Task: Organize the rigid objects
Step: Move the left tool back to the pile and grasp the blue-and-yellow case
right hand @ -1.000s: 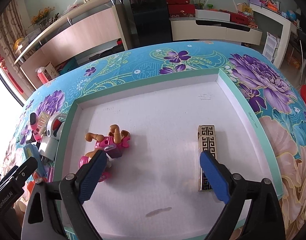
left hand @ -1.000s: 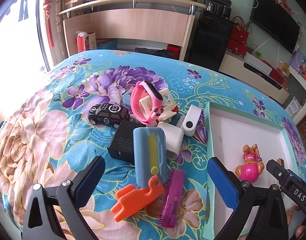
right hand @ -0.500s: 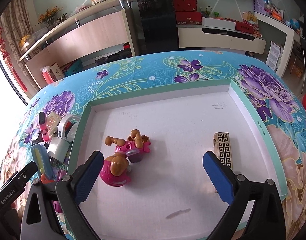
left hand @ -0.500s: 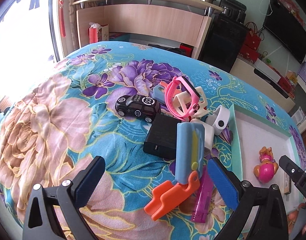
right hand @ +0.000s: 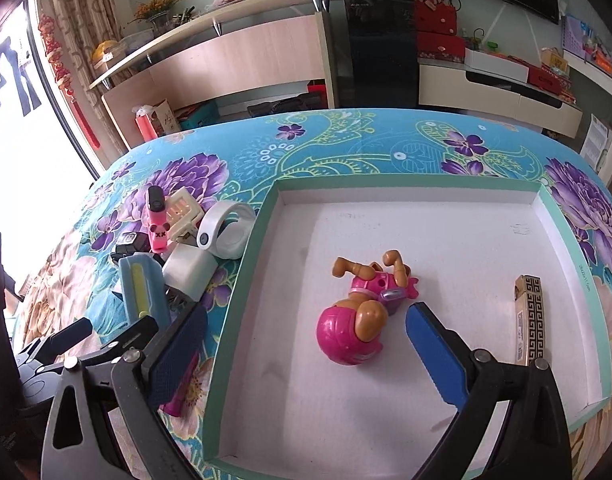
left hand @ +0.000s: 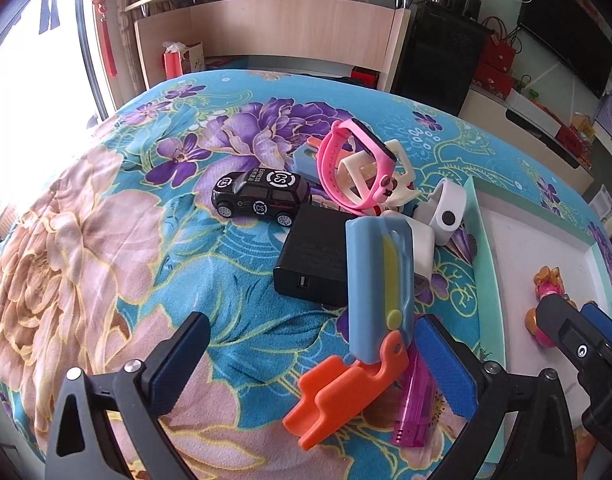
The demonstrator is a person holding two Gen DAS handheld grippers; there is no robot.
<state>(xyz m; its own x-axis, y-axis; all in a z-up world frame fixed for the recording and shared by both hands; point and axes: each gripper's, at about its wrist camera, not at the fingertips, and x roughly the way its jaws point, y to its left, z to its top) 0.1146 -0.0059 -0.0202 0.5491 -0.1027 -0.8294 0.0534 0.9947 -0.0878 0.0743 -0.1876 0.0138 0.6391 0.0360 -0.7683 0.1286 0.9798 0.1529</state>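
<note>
Change, left: the left hand-held gripper (left hand: 310, 356) has closed in on the pile beside the tray (left hand: 488, 276); its jaws gape wide, empty, the right pad against the purple lighter (left hand: 412, 404).
Change, right: the right hand-held gripper (right hand: 306, 352) has drawn back toward the tray's left wall, jaws spread wide, empty.
In tray: pink toy figure (right hand: 360, 312) mid-floor, patterned bar (right hand: 530, 316) by the right wall.
Open room: bare tabletop (left hand: 86, 240) left of the toy car (left hand: 262, 198).
</note>
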